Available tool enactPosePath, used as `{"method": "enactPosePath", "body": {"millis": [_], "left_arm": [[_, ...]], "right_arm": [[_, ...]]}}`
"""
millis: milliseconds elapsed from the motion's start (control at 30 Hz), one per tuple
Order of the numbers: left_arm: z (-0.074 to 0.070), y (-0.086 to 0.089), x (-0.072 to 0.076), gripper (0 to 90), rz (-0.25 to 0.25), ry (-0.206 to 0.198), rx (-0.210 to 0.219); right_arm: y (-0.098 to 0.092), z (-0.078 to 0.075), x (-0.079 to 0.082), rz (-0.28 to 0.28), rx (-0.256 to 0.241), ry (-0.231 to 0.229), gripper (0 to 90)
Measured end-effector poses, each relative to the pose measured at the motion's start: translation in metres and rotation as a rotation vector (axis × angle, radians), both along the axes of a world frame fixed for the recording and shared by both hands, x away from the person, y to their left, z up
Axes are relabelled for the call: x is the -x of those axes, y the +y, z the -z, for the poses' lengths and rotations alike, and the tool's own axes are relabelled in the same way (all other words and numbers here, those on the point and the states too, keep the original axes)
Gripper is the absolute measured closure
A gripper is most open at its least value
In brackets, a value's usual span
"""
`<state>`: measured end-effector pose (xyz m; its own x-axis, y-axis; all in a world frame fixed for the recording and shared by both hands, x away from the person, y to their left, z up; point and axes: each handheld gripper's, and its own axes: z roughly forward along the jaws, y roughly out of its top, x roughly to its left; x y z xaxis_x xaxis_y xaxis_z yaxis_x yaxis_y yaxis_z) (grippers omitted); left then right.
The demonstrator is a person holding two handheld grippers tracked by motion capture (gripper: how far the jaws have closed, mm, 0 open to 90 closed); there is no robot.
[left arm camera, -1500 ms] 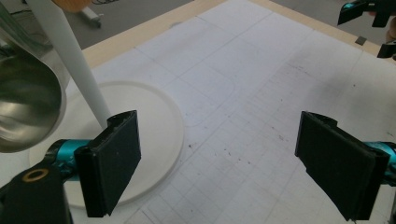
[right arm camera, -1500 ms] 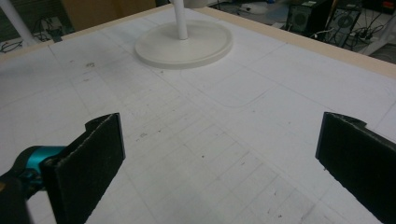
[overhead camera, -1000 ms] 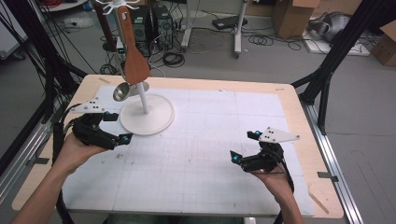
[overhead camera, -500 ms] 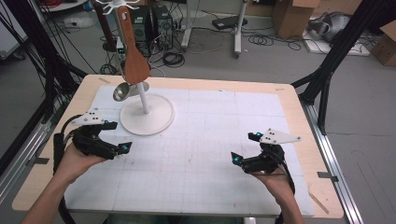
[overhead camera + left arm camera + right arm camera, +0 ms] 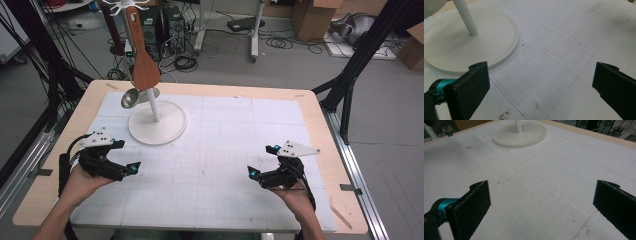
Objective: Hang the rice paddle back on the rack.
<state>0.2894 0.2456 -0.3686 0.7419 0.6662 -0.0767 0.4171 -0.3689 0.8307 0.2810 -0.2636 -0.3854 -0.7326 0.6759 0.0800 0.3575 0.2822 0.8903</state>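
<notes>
Both grippers, left gripper (image 5: pixel 131 169) lower left and right gripper (image 5: pixel 254 173) lower right, hover over the counter (image 5: pixel 225 135), jaws wide, nothing held, white stand (image 5: pixel 158 122) upper left.

Cardboard boxes (image 5: pixel 315 17) and cables (image 5: pixel 285 42) on the floor behind.

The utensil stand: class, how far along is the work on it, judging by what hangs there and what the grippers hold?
Done: a wooden spatula and a metal ladle hang on the stand. In hand: nothing; the left gripper and right gripper are open, empty, above the mat. Left: seemingly nothing, since no loose utensils lie there.
</notes>
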Motion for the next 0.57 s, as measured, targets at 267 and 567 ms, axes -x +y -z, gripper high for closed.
{"method": "enactPosePath", "body": {"millis": [267, 567], "left_arm": [[0.010, 0.006, 0.006, 1.7, -0.005, 0.005, -0.002], [0.020, 0.004, 0.009, 1.7, -0.005, 0.014, -0.007]], "right_arm": [[0.000, 0.006, 0.000, 0.000, 0.002, 0.015, 0.2], [0.000, 0.014, -0.001, -0.007, -0.003, 0.031, 0.2]]}}
